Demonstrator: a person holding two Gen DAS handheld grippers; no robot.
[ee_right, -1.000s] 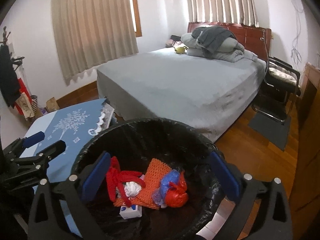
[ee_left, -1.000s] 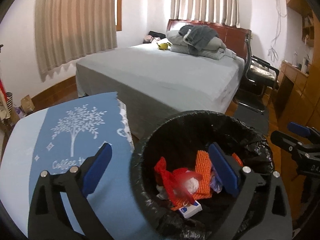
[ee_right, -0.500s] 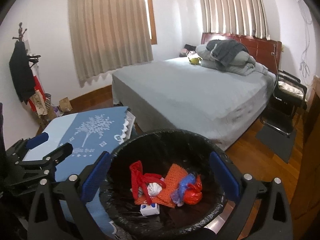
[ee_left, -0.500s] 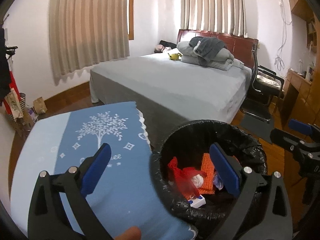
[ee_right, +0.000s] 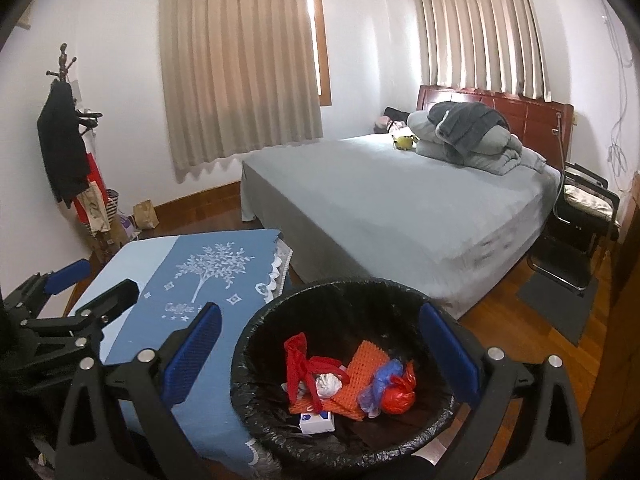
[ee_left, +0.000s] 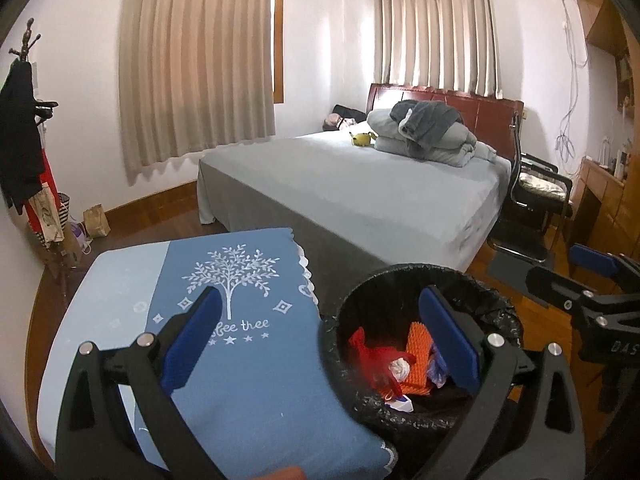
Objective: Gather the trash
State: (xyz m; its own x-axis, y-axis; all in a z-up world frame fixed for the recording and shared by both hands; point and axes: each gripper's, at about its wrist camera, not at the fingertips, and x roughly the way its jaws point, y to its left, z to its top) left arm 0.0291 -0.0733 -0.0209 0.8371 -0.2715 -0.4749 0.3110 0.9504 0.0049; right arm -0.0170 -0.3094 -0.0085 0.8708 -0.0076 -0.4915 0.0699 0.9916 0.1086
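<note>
Trash (ee_right: 340, 384), a heap of red plastic bags, orange foam netting, crumpled white tissue and a small white box, was seen lying at the bottom of a round bin lined with a black plastic bag (ee_right: 256, 364). To its left, a table covered by a blue cloth with a white tree print (ee_left: 240, 360) was touched by the bin. The left gripper (ee_left: 320, 344) was held spread wide and empty over cloth and bin. The right gripper (ee_right: 320, 344) was likewise parted and empty above the bin.
</note>
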